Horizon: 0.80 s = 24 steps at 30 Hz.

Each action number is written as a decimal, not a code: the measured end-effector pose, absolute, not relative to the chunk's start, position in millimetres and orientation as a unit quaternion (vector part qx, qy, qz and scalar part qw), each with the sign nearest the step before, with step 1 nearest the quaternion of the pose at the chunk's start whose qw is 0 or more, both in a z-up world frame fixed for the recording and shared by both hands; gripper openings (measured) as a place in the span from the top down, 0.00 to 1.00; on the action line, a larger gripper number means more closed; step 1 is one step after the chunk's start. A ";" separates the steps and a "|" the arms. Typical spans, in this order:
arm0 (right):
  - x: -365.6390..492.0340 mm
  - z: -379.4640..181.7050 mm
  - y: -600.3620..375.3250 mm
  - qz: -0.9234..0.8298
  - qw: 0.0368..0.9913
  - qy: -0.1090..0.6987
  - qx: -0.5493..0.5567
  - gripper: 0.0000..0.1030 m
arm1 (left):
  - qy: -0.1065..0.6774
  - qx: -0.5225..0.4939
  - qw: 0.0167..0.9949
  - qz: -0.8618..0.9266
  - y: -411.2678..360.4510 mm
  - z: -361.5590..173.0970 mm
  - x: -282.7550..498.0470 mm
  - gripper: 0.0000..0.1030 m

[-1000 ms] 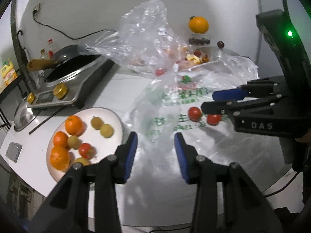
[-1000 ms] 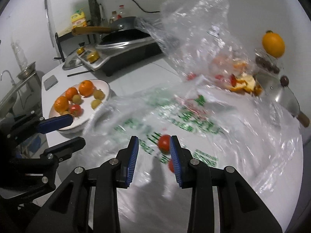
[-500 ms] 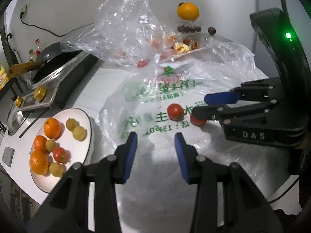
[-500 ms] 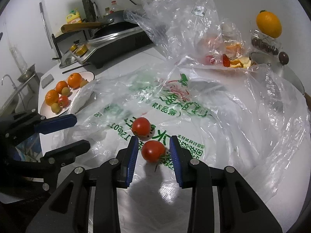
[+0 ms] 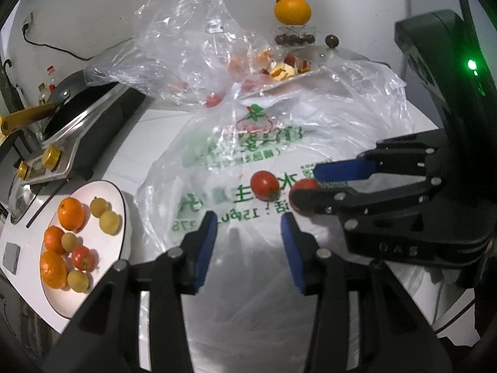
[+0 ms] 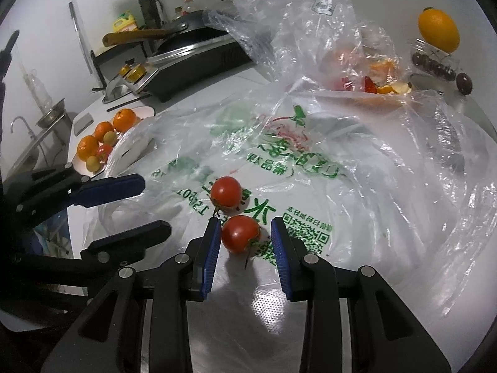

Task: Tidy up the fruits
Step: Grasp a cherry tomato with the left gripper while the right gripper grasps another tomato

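Two small, glossy red tomatoes – one (image 6: 241, 233) between the right gripper's (image 6: 245, 238) unclenched pads, one (image 6: 225, 191) at its 11 o'clock; left gripper (image 5: 248, 233) opening, empty.

A plain white wall (image 5: 93, 9) rises behind the round white table (image 5: 149, 143). A steel sink with a tap (image 6: 23, 143) stands at the far left.

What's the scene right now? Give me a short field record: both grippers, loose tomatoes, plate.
right gripper: straddles the nearer tomato; a gap shows at one pad, no grip yet
left gripper: jaws opening, nothing between them
other tomato: loose on the printed plastic bag, ahead of the left gripper
plate: holds oranges, small yellow fruits and one tomato
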State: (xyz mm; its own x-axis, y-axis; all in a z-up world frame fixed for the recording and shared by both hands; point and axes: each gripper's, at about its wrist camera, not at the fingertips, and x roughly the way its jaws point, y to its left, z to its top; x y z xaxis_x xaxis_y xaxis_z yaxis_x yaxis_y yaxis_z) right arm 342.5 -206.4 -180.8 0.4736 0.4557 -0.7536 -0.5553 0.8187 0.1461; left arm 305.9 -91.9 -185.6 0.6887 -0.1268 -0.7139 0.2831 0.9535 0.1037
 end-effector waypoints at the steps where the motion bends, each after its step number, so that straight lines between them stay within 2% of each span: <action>1: 342.4 -181.5 -205.6 0.297 0.855 0.420 -0.059 0.66 | 0.378 0.102 0.913 -0.110 -91.4 -185.6 306.3 0.49; 6: 343.3 -184.0 -203.5 0.309 0.850 0.422 -0.062 0.66 | 0.381 0.101 0.913 -0.104 -88.7 -185.2 309.4 0.49; 8: 343.1 -185.6 -202.5 0.310 0.849 0.424 -0.066 0.71 | 0.382 0.102 0.913 -0.105 -89.8 -185.4 310.3 0.49; 24: 348.4 -177.3 -233.7 0.286 0.866 0.409 -0.039 0.71 | 0.380 0.128 0.910 -0.105 -110.3 -185.1 328.5 0.49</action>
State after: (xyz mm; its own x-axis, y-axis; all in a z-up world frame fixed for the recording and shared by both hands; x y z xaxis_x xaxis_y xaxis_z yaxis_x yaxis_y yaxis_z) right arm 348.4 -233.7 -177.3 0.5020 0.4631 -0.7305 -0.5265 0.8337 0.1667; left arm 328.5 -110.3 -185.1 0.6893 -0.0938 -0.7183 0.2885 0.9451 0.1534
